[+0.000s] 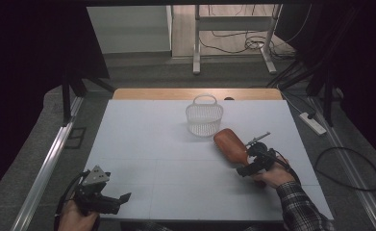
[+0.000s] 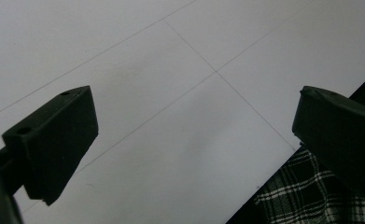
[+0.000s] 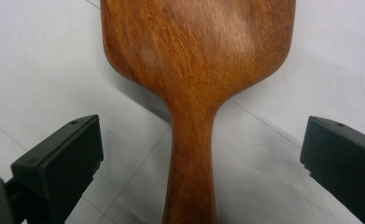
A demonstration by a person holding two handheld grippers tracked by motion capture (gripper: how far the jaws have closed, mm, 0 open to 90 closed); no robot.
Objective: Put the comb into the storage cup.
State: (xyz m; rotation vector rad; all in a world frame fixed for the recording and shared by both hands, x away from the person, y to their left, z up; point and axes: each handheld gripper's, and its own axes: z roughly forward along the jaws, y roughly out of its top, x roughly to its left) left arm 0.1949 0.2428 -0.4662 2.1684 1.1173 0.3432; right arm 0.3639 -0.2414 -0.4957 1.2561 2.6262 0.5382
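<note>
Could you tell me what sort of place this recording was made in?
Probably a lab recording station: dark curtains flank a white table, cables trail across the floor, and a power strip lies beside it.

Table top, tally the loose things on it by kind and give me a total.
Wooden paddle brush: 1, lying on the table between the open fingers of the right gripper.
White mesh basket: 1, standing beyond the brush.
Total: 2.
</note>
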